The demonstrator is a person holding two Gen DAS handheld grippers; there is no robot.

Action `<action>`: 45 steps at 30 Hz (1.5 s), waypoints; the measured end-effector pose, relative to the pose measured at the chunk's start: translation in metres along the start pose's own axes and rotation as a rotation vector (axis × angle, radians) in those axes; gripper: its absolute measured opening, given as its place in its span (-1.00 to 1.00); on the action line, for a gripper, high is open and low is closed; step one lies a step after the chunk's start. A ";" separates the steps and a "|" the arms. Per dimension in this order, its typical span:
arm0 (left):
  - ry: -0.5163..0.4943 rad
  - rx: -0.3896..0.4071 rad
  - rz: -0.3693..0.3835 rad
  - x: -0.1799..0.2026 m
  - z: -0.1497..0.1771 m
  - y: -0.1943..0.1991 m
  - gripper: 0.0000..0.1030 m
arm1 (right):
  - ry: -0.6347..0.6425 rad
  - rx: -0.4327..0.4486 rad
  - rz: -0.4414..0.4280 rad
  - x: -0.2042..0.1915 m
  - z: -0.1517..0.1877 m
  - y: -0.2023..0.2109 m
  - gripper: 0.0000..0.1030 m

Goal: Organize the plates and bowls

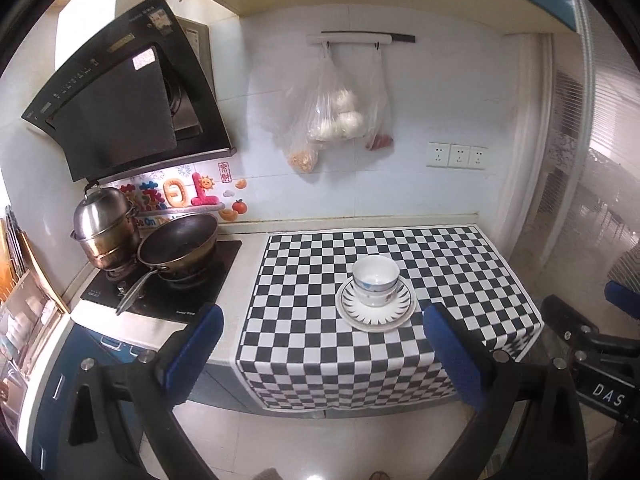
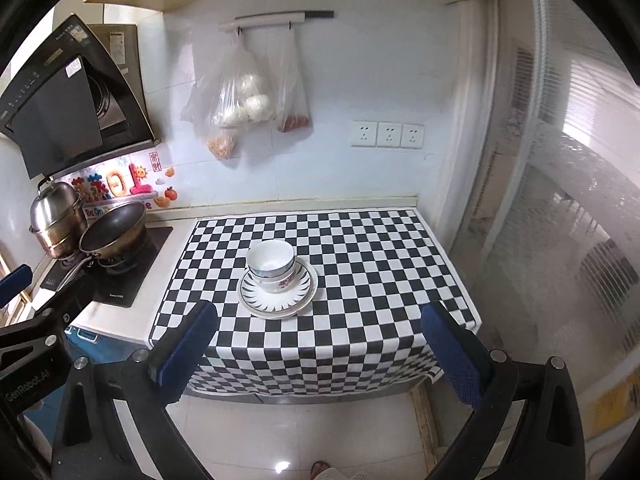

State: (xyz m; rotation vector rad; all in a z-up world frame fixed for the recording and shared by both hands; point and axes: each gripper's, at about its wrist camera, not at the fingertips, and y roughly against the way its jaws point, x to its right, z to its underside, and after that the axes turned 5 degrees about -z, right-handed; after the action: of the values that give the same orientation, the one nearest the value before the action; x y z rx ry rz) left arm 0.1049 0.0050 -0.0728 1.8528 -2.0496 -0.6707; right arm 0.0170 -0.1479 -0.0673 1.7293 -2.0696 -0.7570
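- Checkered black-and-white cloth (image 1: 360, 340) covers the countertop and hangs over its front edge; the dishes sit near its middle, well clear of the stove.
- Stacked bowls (image 1: 375, 280) sit nested inside one another, upright, on a plate (image 1: 352, 312) with a dark rayed rim. In the right wrist view the lower bowl shows a small floral print, and there seems to be a second plate under the first, though I cannot tell for certain.
- My judgement: bowls on plates, smallest on top, make one compact pile, so the sorting looks largely done.
- Left gripper (image 1: 322, 344) hangs in front of the counter, its blue-padded fingers spread wide and holding nothing.
- Right gripper (image 2: 318, 340) is likewise back from the counter edge, fingers spread apart and empty, the stack well apart from both.
- Beside the cloth, a dark frying pan (image 1: 178, 242) and a steel steamer pot (image 1: 105, 228) crowd the cooktop, which probably explains keeping the stack on the cloth.
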 end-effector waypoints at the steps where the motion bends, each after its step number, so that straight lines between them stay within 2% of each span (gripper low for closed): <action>1: -0.002 0.001 0.007 -0.005 0.004 0.009 0.99 | -0.004 0.000 0.001 -0.001 0.004 0.006 1.00; 10: -0.018 0.012 0.035 -0.024 0.032 0.058 0.99 | -0.016 0.009 0.037 -0.017 0.045 0.075 1.00; 16: -0.011 0.010 0.034 -0.027 0.044 0.075 0.99 | -0.017 -0.006 0.032 -0.017 0.062 0.093 1.00; 31: 0.012 -0.023 0.029 -0.018 0.055 0.086 0.99 | 0.001 -0.011 0.000 0.002 0.066 0.102 1.00; 45: 0.015 -0.016 0.004 -0.018 0.055 0.091 0.99 | 0.009 -0.009 -0.018 0.004 0.063 0.102 1.00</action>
State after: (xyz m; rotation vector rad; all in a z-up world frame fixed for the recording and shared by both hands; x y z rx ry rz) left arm 0.0015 0.0359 -0.0705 1.8392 -2.0321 -0.6676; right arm -0.1010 -0.1279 -0.0576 1.7455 -2.0439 -0.7615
